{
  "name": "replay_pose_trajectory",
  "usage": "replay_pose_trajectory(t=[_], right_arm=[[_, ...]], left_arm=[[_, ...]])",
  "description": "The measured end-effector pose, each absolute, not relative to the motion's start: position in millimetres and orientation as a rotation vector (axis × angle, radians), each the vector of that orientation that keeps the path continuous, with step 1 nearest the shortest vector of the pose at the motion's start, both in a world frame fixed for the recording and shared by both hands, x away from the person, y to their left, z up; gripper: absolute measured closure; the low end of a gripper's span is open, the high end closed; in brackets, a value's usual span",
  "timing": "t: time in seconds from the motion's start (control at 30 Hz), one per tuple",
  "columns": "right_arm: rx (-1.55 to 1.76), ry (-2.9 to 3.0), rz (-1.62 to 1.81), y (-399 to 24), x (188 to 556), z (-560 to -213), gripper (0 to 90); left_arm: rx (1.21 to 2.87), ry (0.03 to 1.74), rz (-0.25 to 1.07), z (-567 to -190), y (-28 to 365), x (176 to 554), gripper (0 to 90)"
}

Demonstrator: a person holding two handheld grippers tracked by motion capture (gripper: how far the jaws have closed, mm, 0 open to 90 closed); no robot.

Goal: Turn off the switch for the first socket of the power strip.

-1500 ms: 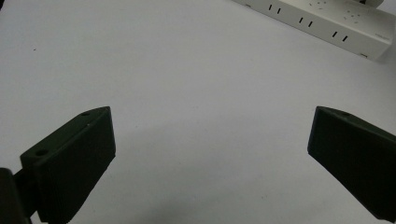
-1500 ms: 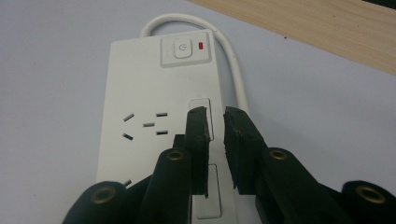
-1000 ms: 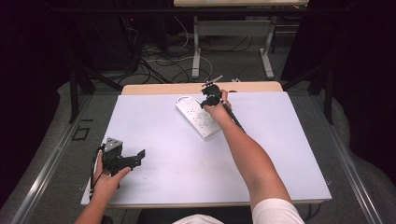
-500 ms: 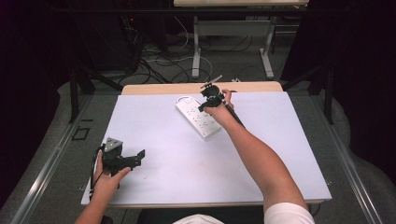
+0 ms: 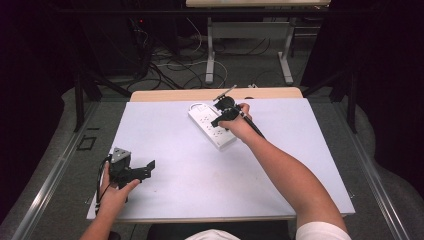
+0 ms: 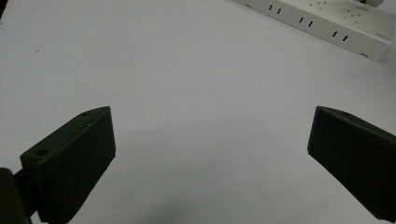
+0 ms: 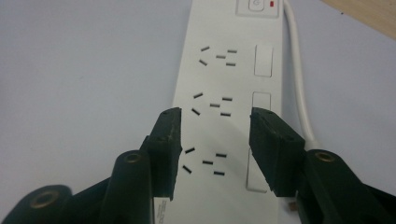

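Right hand-held gripper over the power strip

The right hand-held gripper [image 7: 215, 149], jaws just opening and grasping nothing, hovers above the power strip [image 5: 212, 125] at the desk's [image 5: 175, 195] far middle; the left hand-held gripper [image 5: 142, 169] rests released, clear of the work.

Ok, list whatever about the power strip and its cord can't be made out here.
- Power strip: near end hidden behind the right gripper in its own view.
- Cord: cut off by that view's top edge.
- Printing on the strip's end: too small in the left gripper view.
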State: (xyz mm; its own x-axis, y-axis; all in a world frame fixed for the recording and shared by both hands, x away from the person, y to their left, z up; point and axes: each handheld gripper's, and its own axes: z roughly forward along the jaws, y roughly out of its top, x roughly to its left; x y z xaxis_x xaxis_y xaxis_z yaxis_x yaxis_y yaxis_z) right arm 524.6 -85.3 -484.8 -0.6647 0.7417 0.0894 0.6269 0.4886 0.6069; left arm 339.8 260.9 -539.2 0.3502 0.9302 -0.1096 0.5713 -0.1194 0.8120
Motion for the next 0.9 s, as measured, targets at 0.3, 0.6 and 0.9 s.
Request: replay_pose_trajectory(t=[0.3,0.6,0.9], right_arm=[[1.138,2.559,0.907,-90,504,-480,44.5],[1.136,2.551,0.945,-99,481,-476,37.5],[1.109,2.549,0.971,-119,458,-482,33.4]], left_arm=[[1.806,1.327,0.556,-539,262,339,0.6],[1.8,1.328,0.558,-539,261,339,0.7],[1.802,1.329,0.557,-539,260,340,0.6]])
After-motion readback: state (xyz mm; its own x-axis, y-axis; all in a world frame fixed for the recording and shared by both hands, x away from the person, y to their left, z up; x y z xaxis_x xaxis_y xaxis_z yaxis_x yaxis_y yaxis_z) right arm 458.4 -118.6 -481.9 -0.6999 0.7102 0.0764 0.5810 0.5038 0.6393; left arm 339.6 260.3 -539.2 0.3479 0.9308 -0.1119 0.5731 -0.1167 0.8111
